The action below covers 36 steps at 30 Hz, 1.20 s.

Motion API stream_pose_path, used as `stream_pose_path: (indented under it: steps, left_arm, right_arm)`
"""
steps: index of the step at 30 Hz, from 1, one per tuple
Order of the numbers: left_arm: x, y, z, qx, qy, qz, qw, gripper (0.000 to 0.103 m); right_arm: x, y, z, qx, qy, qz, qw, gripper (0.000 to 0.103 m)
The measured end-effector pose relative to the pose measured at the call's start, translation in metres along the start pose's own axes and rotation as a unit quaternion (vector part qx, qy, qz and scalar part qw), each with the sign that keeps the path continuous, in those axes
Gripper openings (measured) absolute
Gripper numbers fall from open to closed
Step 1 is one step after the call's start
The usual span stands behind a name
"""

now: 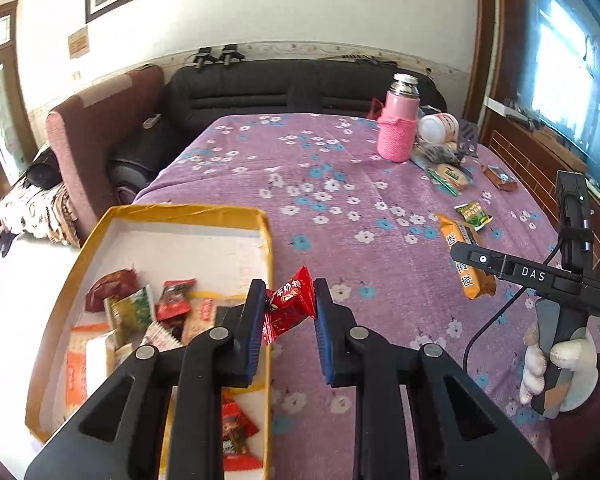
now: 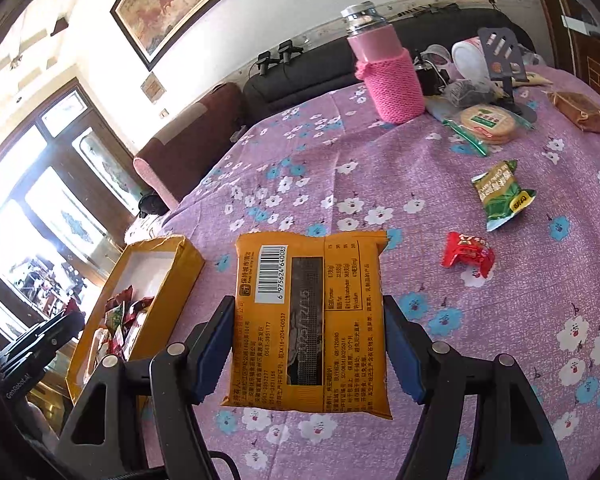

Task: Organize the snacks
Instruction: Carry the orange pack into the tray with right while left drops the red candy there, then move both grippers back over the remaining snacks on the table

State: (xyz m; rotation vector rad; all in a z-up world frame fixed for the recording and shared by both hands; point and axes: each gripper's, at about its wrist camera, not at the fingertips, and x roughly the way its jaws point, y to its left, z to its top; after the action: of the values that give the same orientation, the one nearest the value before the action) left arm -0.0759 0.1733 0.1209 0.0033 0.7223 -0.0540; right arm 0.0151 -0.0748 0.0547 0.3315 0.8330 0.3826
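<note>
1. Red snack packet [image 1: 288, 304] clamped between left gripper [image 1: 286, 320] pads, held just right of the yellow box [image 1: 180, 210] rim; box on the left of the purple floral tablecloth [image 1: 340, 184], holds mixed snacks.
2. Orange packet [image 2: 308, 320] gripped by right gripper [image 2: 308, 344], barcode side up, above the cloth.
3. Loose on cloth: green packet [image 2: 502, 196], small red candy [image 2: 466, 254]; pink bottle [image 2: 388, 76] at far edge.

Table's got a purple floral cloth [image 2: 340, 152] over it. On it: yellow-rimmed box [image 1: 180, 210] w/ snacks at the left edge, pink flask [image 2: 388, 76] in a knit sleeve at the back, round biscuit pack [image 2: 486, 122], brown snack [image 2: 582, 110], green packet [image 2: 502, 196], small red candy [image 2: 468, 252] nearer front.
</note>
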Motion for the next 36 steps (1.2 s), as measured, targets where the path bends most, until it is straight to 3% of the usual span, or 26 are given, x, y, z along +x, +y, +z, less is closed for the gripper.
stream_pose_path:
  steps: [4, 10, 18, 28, 31, 33, 36]
  left_arm:
    - [-0.011, 0.028, -0.015, -0.027, -0.01, 0.032, 0.9991, 0.021]
    - [-0.016, 0.066, -0.03, -0.068, -0.016, 0.05, 0.9963, 0.021]
    - [-0.006, 0.1, -0.041, -0.087, -0.01, 0.082, 0.9928, 0.021]
    - [0.015, 0.125, -0.043, -0.099, 0.001, 0.096, 0.9905, 0.022]
    - [0.017, 0.127, -0.043, -0.098, 0.003, 0.099, 0.9902, 0.033]
    - [0.015, 0.125, -0.044, -0.095, 0.002, 0.105, 0.9899, 0.047]
    - [0.009, 0.121, -0.043, -0.087, -0.001, 0.112, 0.9899, 0.053]
  right_arm:
    - [-0.002, 0.043, -0.011, -0.039, 0.014, 0.013, 0.999, 0.071]
    - [0.003, 0.116, -0.019, -0.101, 0.038, 0.036, 0.993, 0.071]
    - [0.045, 0.201, -0.014, -0.149, 0.084, 0.067, 0.983, 0.071]
    - [0.122, 0.23, -0.013, -0.158, 0.123, 0.024, 0.979, 0.071]
    - [0.136, 0.23, -0.009, -0.147, 0.127, 0.022, 0.981, 0.073]
    - [0.143, 0.232, -0.009, -0.142, 0.128, 0.031, 0.981, 0.072]
    - [0.144, 0.236, -0.009, -0.142, 0.128, 0.037, 0.981, 0.071]
